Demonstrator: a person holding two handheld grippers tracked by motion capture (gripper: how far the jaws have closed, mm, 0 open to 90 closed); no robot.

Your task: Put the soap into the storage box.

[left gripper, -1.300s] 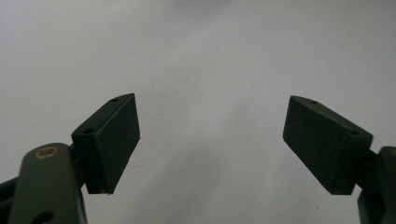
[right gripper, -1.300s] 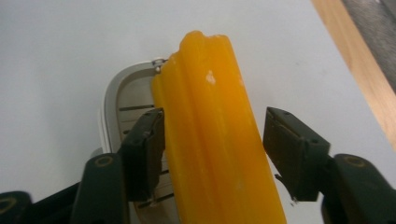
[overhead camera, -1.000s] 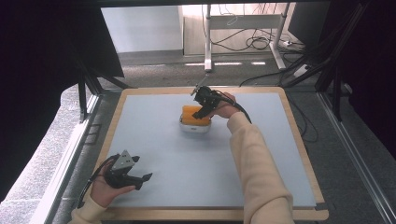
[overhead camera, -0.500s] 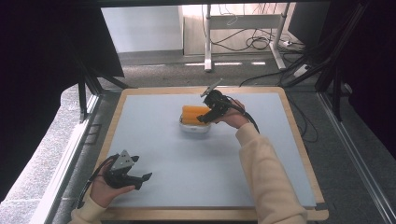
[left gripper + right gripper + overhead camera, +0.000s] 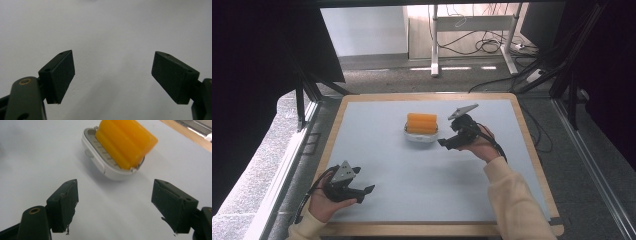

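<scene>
Worktop [image 5: 422, 170]: smooth, matt pale grey sheet, framed by a light wood border [image 5: 432, 230] with a dull finish. Orange block [image 5: 125, 142]: ridged, waxy-looking, faint sheen, slightly translucent at its edges. White dish [image 5: 100, 160] under it: smooth plastic, satin gloss, ribbed inside. Right tongs [image 5: 113, 207] and left tongs [image 5: 112, 77]: matt black plastic, pads finely textured, brass-coloured pivot pins. Sleeve [image 5: 517, 205]: soft cream cloth. Floor [image 5: 262, 165] alongside: speckled grey, rough-looking.

Right gripper [image 5: 113, 206] spread wide above pale table [image 5: 30, 157]. Ahead, orange block [image 5: 125, 143] resting in white dish [image 5: 100, 162].
</scene>
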